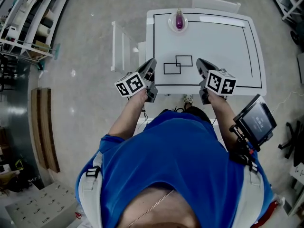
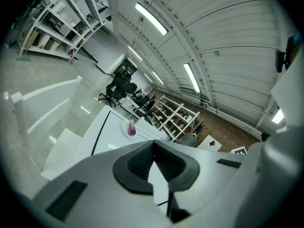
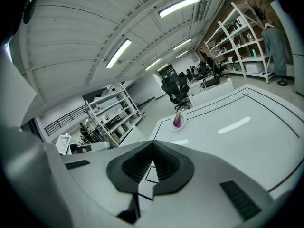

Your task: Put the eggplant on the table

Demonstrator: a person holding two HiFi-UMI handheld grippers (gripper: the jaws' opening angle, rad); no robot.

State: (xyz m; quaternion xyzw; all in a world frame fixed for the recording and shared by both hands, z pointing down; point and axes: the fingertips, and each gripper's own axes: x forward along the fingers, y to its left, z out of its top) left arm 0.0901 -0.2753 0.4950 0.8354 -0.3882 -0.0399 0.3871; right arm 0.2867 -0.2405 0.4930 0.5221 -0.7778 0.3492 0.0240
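A purple eggplant [image 1: 179, 20] lies on a small white plate [image 1: 171, 26] at the far edge of the white table [image 1: 223, 42]. It also shows as the eggplant [image 2: 131, 130] in the left gripper view and the eggplant [image 3: 177, 121] in the right gripper view, far ahead of the jaws. My left gripper [image 1: 153, 61] and right gripper [image 1: 198, 61] hover side by side over the table's near edge. Both the left gripper [image 2: 153, 144] and the right gripper [image 3: 153, 144] are shut with nothing between the pads.
Two small overlapping black rectangles [image 1: 178, 64] are drawn inside a large black outline on the table. A white chair [image 1: 124, 46] stands at the table's left, another chair [image 1: 216, 4] behind it. Shelving [image 1: 28, 23] fills the upper left. A tablet [image 1: 256, 120] sits on the right forearm.
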